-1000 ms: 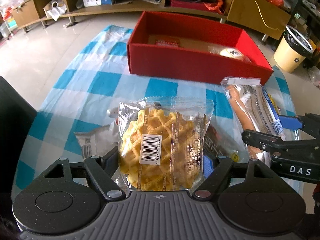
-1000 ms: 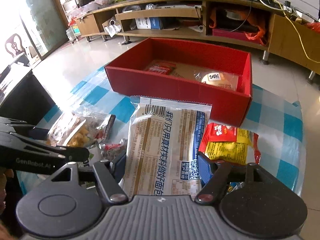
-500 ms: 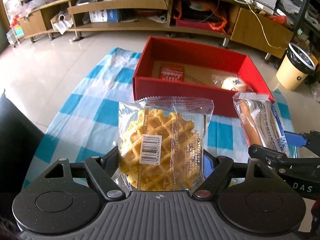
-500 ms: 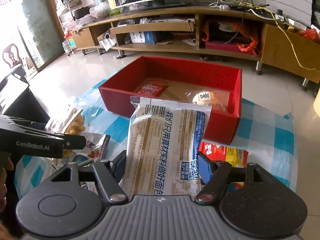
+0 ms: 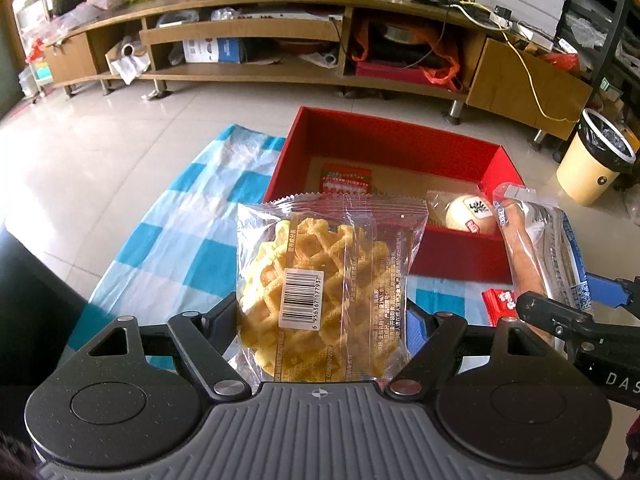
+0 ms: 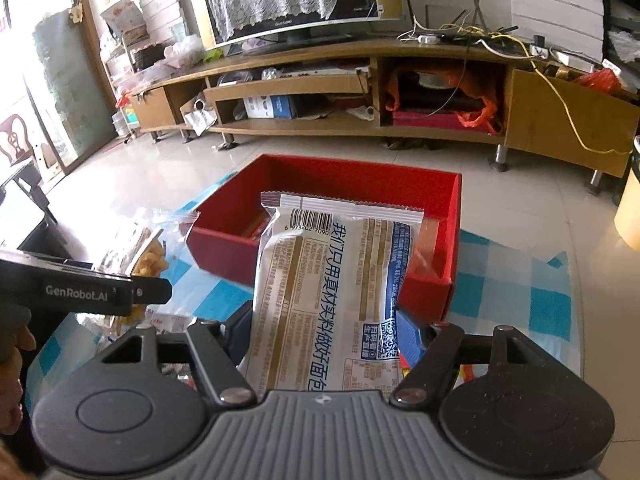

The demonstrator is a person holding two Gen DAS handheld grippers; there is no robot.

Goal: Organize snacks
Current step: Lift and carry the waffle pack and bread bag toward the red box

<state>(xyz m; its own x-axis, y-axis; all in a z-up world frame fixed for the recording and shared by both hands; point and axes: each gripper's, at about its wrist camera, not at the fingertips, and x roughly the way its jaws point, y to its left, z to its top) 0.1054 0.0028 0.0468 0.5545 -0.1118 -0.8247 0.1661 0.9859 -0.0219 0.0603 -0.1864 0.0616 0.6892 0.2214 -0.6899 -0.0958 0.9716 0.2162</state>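
Snacks in transit: left tongs (image 5: 322, 316) clench the waffle pack (image 5: 326, 292), right tongs (image 6: 324, 328) clench the bread pack (image 6: 336, 292), both held above the surface's far edge before the red box (image 5: 400, 148). Likely next: carry over its near wall, release inside.

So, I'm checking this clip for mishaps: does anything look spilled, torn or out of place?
Nothing stands out. The waffle packet and the bread packet look sealed in the grippers, and the red box sits upright on the checked cloth.
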